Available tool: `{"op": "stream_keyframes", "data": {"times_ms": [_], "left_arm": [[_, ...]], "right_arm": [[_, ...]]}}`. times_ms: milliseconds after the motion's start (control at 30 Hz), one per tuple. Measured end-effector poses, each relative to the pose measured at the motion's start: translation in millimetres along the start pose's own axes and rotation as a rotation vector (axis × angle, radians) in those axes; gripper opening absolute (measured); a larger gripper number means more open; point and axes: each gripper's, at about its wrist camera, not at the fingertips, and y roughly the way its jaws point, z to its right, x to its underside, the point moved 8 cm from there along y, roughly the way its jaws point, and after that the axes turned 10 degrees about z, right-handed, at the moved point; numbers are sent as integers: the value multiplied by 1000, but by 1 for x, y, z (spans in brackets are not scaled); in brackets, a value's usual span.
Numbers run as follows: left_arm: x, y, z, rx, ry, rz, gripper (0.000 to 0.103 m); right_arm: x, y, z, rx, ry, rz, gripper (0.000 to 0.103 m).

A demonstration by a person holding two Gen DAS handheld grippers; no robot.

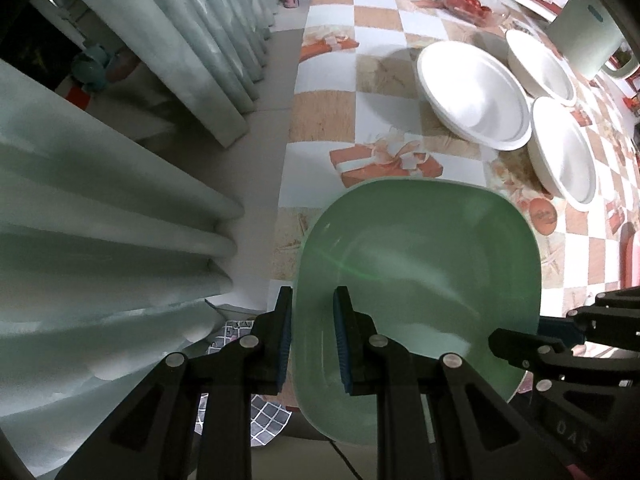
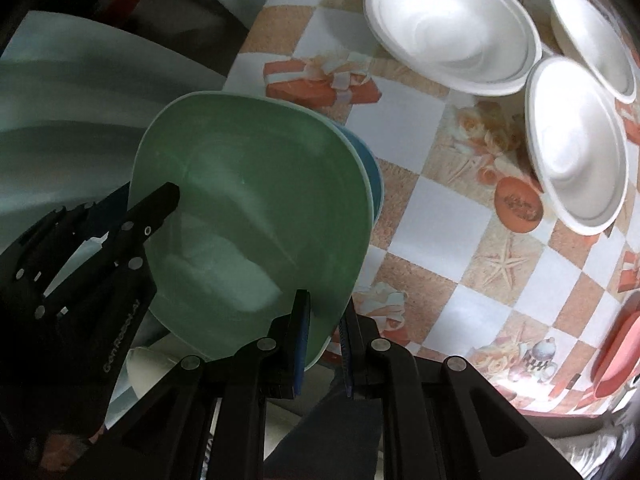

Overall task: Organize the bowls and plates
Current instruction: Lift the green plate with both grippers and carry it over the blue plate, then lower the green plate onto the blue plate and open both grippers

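A green square plate (image 1: 420, 264) is held tilted over the table's near edge. My left gripper (image 1: 312, 340) is shut on its left rim. My right gripper (image 2: 326, 344) is shut on its right rim, and shows at the right in the left wrist view (image 1: 560, 344). In the right wrist view the green plate (image 2: 256, 216) has a blue plate (image 2: 370, 172) right behind it; whether my right jaws hold both, I cannot tell. Three white bowls (image 1: 476, 92) (image 1: 540, 64) (image 1: 564, 152) sit on the checked tablecloth beyond, also in the right wrist view (image 2: 452, 28).
Pale green curtains (image 1: 120, 200) hang left of the table. A pink plate (image 2: 616, 352) lies at the right edge of the table. A pale green container (image 1: 584, 36) and a clear dish of red food (image 1: 468, 4) stand at the far end.
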Motion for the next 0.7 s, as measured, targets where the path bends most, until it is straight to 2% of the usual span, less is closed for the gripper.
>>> {"op": "stream_keyframes", "data": {"times_ms": [233, 533, 633, 700], "left_arm": [[0, 18, 5, -6, 33, -18, 20], [1, 32, 12, -7, 63, -22, 21], [2, 34, 17, 11, 72, -19, 36], [2, 33, 19, -5, 81, -3, 66]], "right_arm": [[4, 15, 16, -10, 51, -30, 17], [3, 19, 25, 9, 51, -13, 17], [1, 17, 27, 8, 43, -12, 17], [1, 15, 28, 8, 38, -15, 17]]}}
